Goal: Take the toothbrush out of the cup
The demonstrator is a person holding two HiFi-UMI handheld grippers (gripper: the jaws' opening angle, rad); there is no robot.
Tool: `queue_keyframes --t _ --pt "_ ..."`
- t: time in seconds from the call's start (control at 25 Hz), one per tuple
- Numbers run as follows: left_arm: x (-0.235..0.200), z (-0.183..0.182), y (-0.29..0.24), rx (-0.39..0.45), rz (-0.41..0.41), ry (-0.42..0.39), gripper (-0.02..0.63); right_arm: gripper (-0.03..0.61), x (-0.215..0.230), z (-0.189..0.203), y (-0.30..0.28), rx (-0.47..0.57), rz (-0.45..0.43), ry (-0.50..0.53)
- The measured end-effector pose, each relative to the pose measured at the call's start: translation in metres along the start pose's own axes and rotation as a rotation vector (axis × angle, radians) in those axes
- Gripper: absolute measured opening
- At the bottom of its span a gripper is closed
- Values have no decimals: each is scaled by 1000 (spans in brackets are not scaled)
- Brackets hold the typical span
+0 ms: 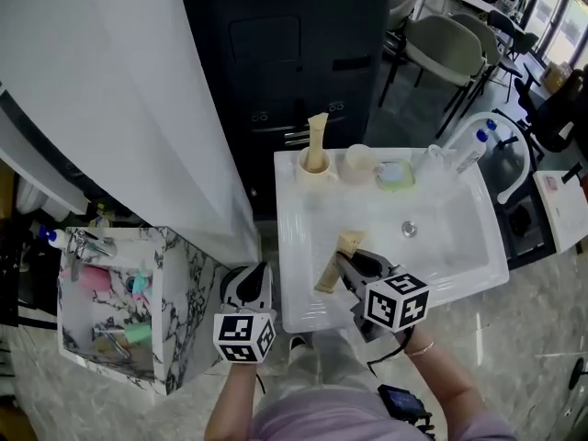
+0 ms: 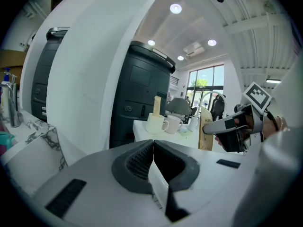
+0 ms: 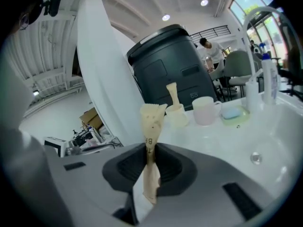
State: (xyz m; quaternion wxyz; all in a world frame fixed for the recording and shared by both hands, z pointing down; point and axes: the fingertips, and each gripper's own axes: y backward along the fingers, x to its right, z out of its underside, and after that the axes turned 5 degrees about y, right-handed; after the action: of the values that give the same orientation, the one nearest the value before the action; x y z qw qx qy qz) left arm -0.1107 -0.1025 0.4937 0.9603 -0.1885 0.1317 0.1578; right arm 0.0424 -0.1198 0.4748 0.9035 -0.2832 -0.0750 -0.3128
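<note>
Over the front of the white sink (image 1: 459,246), the right gripper (image 1: 344,261) pinches a paper-wrapped toothbrush (image 1: 332,266), well clear of the cream cup (image 1: 315,171) at the sink's back rim, where another wrapped brush (image 1: 317,134) stands. The left gripper (image 1: 257,281), clenched on nothing, hangs left of the sink. Best practice: squeeze the thin wrapper firmly and move smoothly.
</note>
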Motion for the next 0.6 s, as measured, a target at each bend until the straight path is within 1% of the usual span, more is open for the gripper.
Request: queue_keyframes --t 0.16,0.32,0.6 --pt "-6 2 -4 -6 -22 9 2 58 4 13 -14 -45 -23 -26" --pt "-10 4 -13 -14 -41 18 2 60 12 18 -31 -68 -38 -42" --pt "-18 10 -35 -38 -83 42 2 77 36 26 -66 -125 -51 -71"
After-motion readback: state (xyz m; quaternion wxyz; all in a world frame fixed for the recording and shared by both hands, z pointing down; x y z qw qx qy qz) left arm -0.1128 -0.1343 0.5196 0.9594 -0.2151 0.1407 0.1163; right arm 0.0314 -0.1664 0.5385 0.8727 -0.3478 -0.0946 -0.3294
